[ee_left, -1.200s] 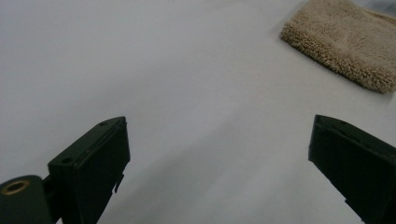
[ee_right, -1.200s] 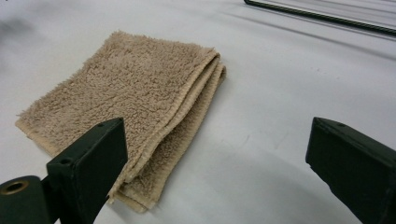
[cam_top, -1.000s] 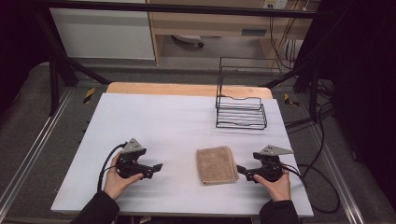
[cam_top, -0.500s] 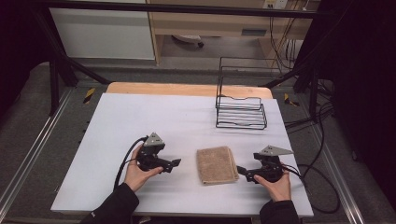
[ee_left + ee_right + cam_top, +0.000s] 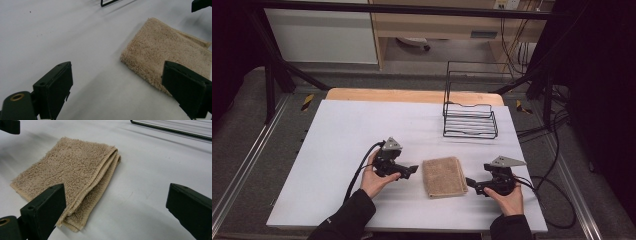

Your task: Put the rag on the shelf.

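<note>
A folded tan towel [image 5: 443, 176] lies flat on the white table [image 5: 342, 135], between the two grippers. My left gripper [image 5: 412, 170] sits just left of the towel's left edge, jaws wide open and pointing at it. In the left gripper view the towel [image 5: 170, 50] lies ahead and to the right, with its near corner between the open jaws. My right gripper [image 5: 470, 183] rests just right of the towel, open, nothing between its jaws. In the right gripper view the towel [image 5: 72, 172] shows its folded layers on the left side.
A black wire rack [image 5: 469, 117] stands at the back right of the table; its base bars appear as the rack [image 5: 172, 130] at the top of the right gripper view. Cables trail off the table's right edge. The far wooden table edge [image 5: 412, 95] borders the white sheet.
My left gripper has moved right across the table until it is next to the towel's left edge. The right gripper and the towel have stayed in place.
</note>
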A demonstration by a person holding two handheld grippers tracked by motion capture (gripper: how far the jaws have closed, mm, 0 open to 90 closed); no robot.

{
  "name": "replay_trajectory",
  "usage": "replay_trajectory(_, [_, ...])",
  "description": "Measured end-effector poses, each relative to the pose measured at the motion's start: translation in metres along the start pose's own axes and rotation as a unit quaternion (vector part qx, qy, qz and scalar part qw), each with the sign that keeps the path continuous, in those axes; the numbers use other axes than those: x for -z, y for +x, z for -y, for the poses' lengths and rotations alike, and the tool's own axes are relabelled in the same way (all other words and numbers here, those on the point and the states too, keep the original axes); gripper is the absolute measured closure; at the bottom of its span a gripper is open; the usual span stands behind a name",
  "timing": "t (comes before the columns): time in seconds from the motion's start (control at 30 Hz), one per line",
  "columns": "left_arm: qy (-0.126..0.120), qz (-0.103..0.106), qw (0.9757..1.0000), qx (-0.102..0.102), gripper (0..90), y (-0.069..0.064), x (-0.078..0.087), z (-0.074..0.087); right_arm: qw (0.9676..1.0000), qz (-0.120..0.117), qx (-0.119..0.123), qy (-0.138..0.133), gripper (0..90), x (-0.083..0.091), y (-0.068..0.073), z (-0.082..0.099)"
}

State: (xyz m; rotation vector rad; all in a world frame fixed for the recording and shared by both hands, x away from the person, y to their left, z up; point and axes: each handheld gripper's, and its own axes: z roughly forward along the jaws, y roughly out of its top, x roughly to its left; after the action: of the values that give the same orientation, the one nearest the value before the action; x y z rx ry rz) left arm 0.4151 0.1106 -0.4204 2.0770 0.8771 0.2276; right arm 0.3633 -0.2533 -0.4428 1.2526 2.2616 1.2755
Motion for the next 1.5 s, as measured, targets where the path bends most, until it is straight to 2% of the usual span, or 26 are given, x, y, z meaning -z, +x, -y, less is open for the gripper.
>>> replay_trajectory(0.23, [0.005,-0.001,1.0,0.003,13.0,-0.004,-0.013,-0.01,1.0,0.001,0.001,0.0,3.1,0.0,0.0,0.0])
replay_trajectory(0.37, [0.016,-0.007,0.9998,0.003,14.2,-0.006,-0.021,-0.014,1.0,0.001,0.001,0.0,3.1,0.0,0.0,0.0])
replay_trajectory(0.5, [0.025,-0.012,0.9995,0.015,15.3,-0.006,-0.028,-0.017,1.0,0.001,0.002,0.0,3.1,0.0,0.0,0.0])
replay_trajectory(0.6, [0.033,-0.022,0.9991,0.015,16.7,-0.006,-0.033,-0.018,1.0,0.001,0.002,0.0,3.2,0.0,0.0,0.0])
replay_trajectory(0.67, [0.033,-0.024,0.999,0.02,20.1,-0.005,-0.035,-0.018,1.0,0.001,0.003,0.001,3.2,0.0,0.0,0.0])
replay_trajectory(0.83, [0.036,-0.013,0.9982,0.046,29.0,-0.004,-0.041,-0.016,1.0,0.001,0.004,0.002,3.2,-0.001,0.0,0.0])
replay_trajectory(1.13, [0.048,-0.014,0.9979,0.041,46.2,-0.016,-0.053,-0.015,1.0,0.001,0.004,0.004,3.4,-0.001,0.0,0.001])
replay_trajectory(1.33, [0.056,-0.012,0.9972,0.048,61.4,-0.019,-0.06,-0.012,1.0,0.001,0.003,0.004,3.5,-0.001,0.0,0.0])
replay_trajectory(1.5, [0.056,-0.009,0.9968,0.056,68.5,-0.021,-0.062,-0.012,1.0,0.002,0.003,0.006,3.6,-0.001,0.0,0.0])
